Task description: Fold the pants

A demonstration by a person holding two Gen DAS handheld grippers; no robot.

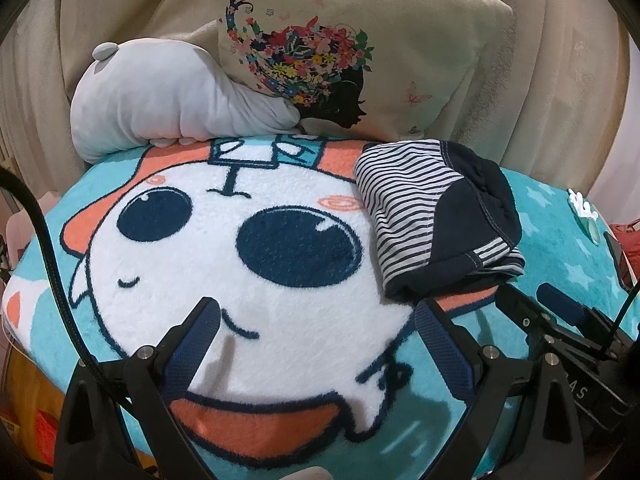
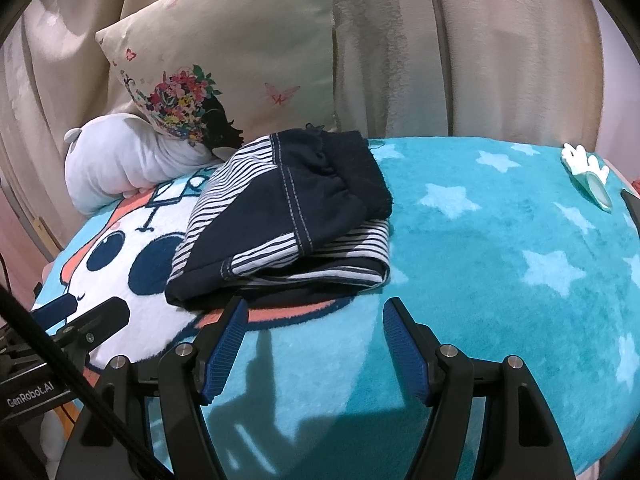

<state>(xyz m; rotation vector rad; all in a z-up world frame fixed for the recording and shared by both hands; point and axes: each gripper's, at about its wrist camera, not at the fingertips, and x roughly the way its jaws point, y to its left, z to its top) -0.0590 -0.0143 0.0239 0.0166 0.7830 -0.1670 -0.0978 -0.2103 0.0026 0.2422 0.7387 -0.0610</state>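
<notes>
The navy and white-striped pants (image 1: 436, 216) lie folded into a compact bundle on the teal cartoon blanket (image 1: 280, 240). They also show in the right wrist view (image 2: 288, 216). My left gripper (image 1: 316, 316) is open and empty, low over the blanket, with the bundle just beyond its right finger. My right gripper (image 2: 314, 312) is open and empty, its fingertips right at the near edge of the bundle. The right gripper shows in the left wrist view (image 1: 536, 304), and the left gripper in the right wrist view (image 2: 92, 308).
A grey plush toy (image 1: 160, 100) and a flowered cream cushion (image 1: 340, 48) stand at the back of the blanket against beige curtains (image 2: 480, 48). A small white and teal object (image 2: 588, 176) lies at the blanket's far right edge. The starred part of the blanket (image 2: 500, 240) lies right of the pants.
</notes>
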